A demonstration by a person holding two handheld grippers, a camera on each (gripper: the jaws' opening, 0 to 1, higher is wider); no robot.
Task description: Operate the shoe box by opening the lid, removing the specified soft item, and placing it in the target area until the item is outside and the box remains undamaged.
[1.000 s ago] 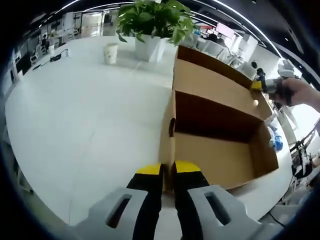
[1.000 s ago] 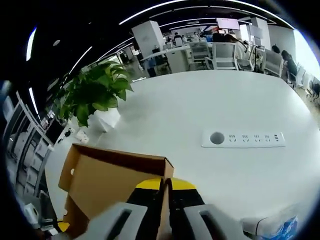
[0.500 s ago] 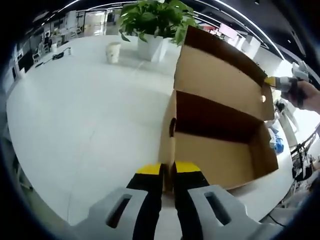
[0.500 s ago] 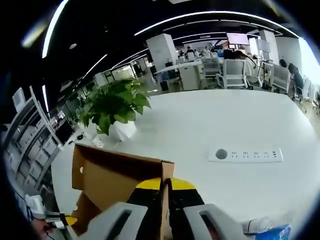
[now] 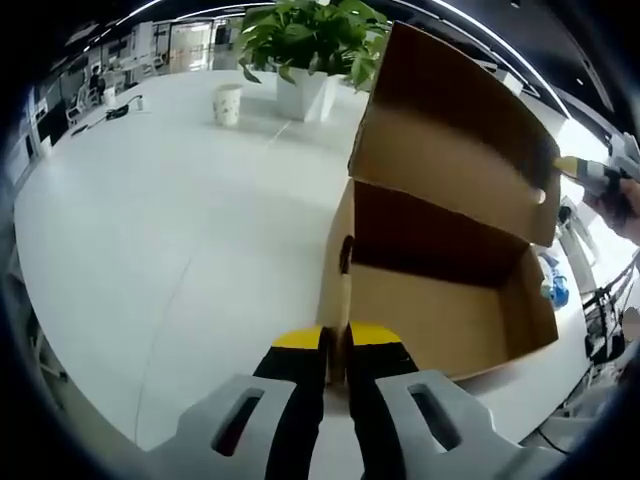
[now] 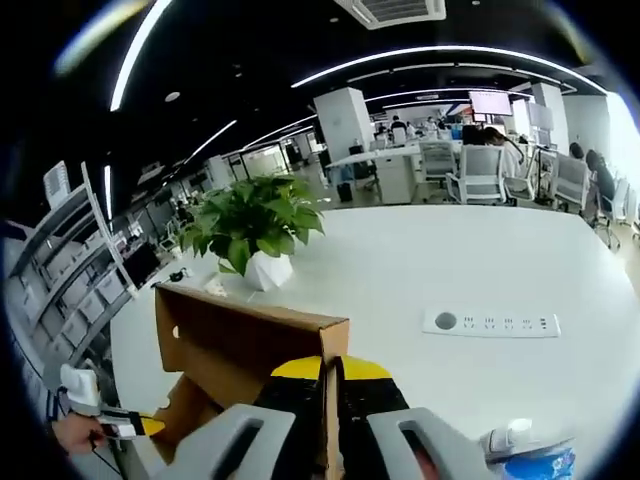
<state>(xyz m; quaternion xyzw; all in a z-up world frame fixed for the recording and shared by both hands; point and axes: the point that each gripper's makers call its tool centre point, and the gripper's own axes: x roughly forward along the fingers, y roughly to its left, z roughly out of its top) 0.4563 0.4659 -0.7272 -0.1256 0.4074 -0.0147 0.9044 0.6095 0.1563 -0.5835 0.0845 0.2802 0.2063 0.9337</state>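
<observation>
A brown cardboard shoe box stands on the white table with its lid swung up steeply. My left gripper is shut on the box's near side wall. My right gripper is shut on the lid's free edge, and it also appears at the lid's far corner in the left gripper view. The left gripper, held by a hand, sits low beside the box. The inside I can see is bare brown card; the deep part is in shadow.
A potted plant and a paper cup stand at the table's far side. A white power strip lies on the table right of the lid. A blue-and-white object sits near the table edge. Desks and chairs fill the room behind.
The lid has swung up further, carried by my right gripper, which has risen. My left gripper keeps its hold on the box wall without moving.
</observation>
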